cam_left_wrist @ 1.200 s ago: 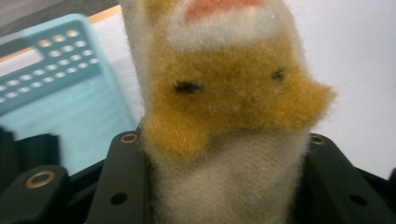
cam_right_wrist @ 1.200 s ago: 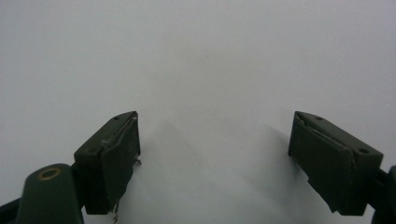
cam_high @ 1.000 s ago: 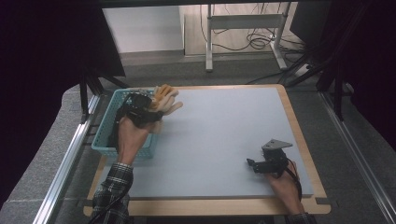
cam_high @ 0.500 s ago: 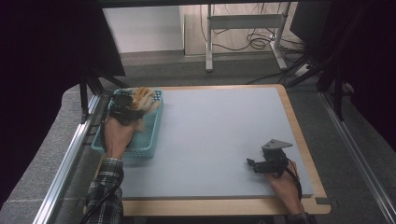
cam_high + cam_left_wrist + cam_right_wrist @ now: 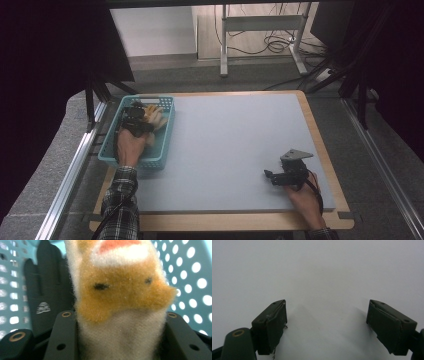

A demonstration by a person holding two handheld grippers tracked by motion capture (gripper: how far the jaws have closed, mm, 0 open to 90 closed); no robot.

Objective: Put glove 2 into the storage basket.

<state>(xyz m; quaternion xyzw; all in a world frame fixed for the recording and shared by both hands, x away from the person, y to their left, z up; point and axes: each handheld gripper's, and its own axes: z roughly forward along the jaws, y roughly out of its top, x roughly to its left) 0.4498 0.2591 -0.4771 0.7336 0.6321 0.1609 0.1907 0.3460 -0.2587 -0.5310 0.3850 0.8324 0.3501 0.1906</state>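
My left gripper [image 5: 137, 120] reaches down into a teal perforated basket [image 5: 165, 152] at the table's left edge. It is shut on a fuzzy orange-and-cream plush glove [image 5: 155, 117]. In the left gripper view the plush glove [image 5: 122, 290] fills the space between the jaws of the left gripper [image 5: 120, 340], which have just been opening a little around it. A black glove [image 5: 47, 295] lies behind it against the basket wall [image 5: 190, 277]. My right gripper [image 5: 271, 176] rests on the mat at the front right, and in its own view the right gripper [image 5: 327, 325] is open with nothing between its jaws.
A grey mat [image 5: 235, 140] covers the wooden table. Metal rails run along both sides of the table. A white table frame and cables stand on the floor beyond the far edge.
My left hand has carried the plush glove leftward from over the mat's edge and down into the basket. The right gripper has stayed where it was.
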